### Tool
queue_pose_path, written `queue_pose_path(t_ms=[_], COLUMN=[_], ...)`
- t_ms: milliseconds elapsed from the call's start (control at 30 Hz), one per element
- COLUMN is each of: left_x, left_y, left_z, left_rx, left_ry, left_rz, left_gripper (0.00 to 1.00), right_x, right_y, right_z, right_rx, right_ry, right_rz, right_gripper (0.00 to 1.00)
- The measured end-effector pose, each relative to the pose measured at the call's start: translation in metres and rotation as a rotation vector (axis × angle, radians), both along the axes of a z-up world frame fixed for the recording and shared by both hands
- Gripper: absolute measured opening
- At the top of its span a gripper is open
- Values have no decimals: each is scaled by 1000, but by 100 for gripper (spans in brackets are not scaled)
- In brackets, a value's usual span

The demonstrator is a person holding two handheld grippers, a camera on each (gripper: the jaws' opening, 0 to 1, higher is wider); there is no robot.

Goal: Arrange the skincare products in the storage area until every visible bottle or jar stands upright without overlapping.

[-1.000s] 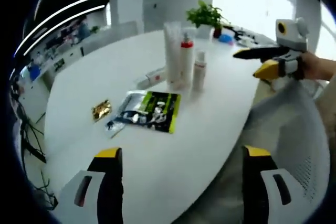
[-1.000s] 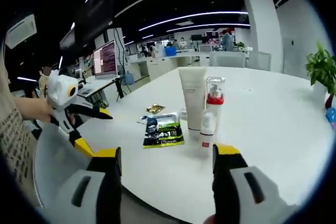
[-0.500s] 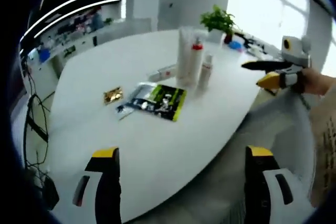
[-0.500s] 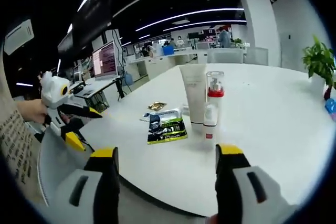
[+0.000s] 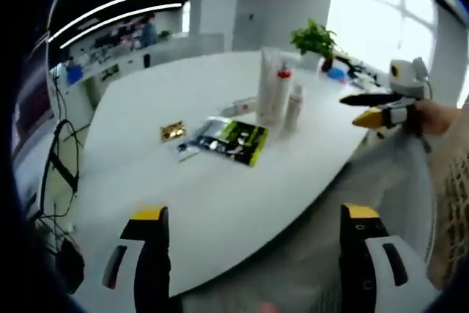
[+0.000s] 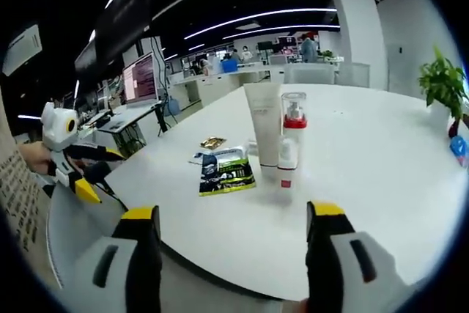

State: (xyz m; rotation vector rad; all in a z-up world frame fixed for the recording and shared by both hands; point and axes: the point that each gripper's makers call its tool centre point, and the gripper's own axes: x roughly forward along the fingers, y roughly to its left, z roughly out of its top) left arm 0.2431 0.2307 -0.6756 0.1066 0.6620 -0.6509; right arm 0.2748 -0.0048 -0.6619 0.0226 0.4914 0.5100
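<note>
Your left gripper (image 5: 249,254) and right gripper (image 6: 231,258) both hang off the white table (image 6: 381,152) edge, jaws spread wide, empty. The tall tube (image 6: 262,124), red-collared pump bottle (image 6: 294,126) and small bottle (image 6: 286,168) stand upright, clustered mid-table. A green-black sachet (image 6: 226,173) and gold packet (image 6: 212,142) lie flat beside them.

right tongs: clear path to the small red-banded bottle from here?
Probably yes. The right tongs are open and face the small red-banded bottle, the front-most of the upright group, with bare table between. The green sachet lies off to the side.
</note>
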Motion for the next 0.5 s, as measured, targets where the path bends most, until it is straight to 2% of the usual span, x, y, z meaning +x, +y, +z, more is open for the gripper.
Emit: queue_pose_path(t_ms=[133, 200, 267, 367, 500], left_x=[-5, -10, -11, -8, -8], left_y=[2, -5, -6, -8, -5], left_z=[-1, -6, -11, -8, -11], left_rx=[-9, -6, 66, 47, 40], left_ry=[-6, 1, -17, -32, -17], left_rz=[24, 16, -24, -18, -14], left_gripper=[93, 93, 93, 94, 91], right_x=[0, 0, 0, 0, 0], right_y=[-1, -2, -1, -1, -3], right_z=[-2, -2, -4, -6, -6], right_rx=[1, -4, -12, -19, -5], right_ry=[8, 10, 15, 22, 33], right_rz=[-5, -4, -2, -2, -12], right_gripper=[82, 82, 83, 84, 84])
